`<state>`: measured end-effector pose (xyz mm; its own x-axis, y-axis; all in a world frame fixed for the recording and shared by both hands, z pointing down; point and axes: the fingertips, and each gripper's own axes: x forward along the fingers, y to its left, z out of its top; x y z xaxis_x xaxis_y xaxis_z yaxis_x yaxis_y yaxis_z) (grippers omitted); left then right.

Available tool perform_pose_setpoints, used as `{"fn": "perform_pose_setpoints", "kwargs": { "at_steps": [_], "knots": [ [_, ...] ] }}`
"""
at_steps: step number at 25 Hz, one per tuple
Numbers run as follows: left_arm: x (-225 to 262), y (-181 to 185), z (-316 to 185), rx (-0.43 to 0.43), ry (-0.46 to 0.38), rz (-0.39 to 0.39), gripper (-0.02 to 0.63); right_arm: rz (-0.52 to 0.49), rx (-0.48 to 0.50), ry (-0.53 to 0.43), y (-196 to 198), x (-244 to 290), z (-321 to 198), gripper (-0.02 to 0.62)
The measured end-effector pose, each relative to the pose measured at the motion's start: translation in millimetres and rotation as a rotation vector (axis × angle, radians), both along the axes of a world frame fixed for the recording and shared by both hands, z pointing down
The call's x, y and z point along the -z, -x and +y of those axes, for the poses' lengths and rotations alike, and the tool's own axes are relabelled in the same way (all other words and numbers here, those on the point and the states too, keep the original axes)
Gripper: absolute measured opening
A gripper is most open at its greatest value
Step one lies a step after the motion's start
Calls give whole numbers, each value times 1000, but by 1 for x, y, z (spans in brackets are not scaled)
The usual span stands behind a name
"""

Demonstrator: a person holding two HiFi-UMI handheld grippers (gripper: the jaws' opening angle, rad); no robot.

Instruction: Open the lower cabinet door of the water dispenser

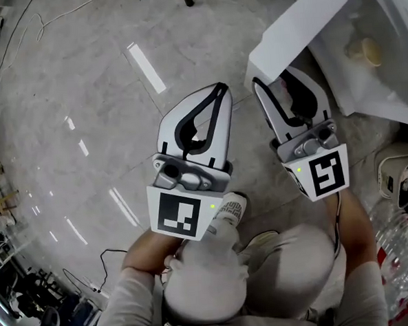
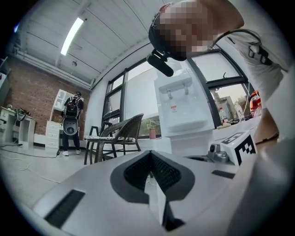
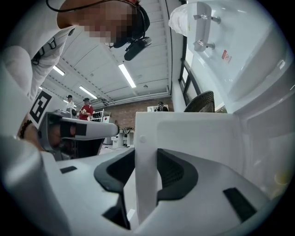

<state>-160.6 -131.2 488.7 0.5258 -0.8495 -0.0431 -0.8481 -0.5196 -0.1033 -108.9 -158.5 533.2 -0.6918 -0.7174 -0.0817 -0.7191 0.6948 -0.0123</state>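
The white water dispenser [image 2: 182,110] stands ahead of me, and its taps show high up in the right gripper view [image 3: 203,30]. Its lower cabinet door [image 1: 299,25] stands swung out from the body, leaving the cabinet's inside [image 1: 362,49] in sight. My right gripper [image 1: 275,82] is at the door's free edge. In its own view that edge [image 3: 146,138] runs upright between the jaws, with a pad against each face. My left gripper [image 1: 221,89] hangs beside it over bare floor, fingertips together, holding nothing [image 2: 150,154].
Plastic water bottles [image 1: 402,250] and a small white appliance [image 1: 398,174] sit at the right by my legs. A wicker chair [image 2: 122,133] and a standing person [image 2: 71,120] are further back in the room. A thin cable [image 1: 17,39] lies on the glossy floor.
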Motion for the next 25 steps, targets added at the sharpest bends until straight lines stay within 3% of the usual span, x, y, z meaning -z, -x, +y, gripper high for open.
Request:
{"fn": "perform_pose_setpoints", "kwargs": {
  "at_steps": [13, 25],
  "knots": [
    [-11, 7, -23, 56, 8, 27, 2, 17, 19, 3, 32, 0, -32, 156],
    [-29, 35, -44, 140, 14, 3, 2, 8, -50, -3, 50, 0, -58, 156]
  ]
}}
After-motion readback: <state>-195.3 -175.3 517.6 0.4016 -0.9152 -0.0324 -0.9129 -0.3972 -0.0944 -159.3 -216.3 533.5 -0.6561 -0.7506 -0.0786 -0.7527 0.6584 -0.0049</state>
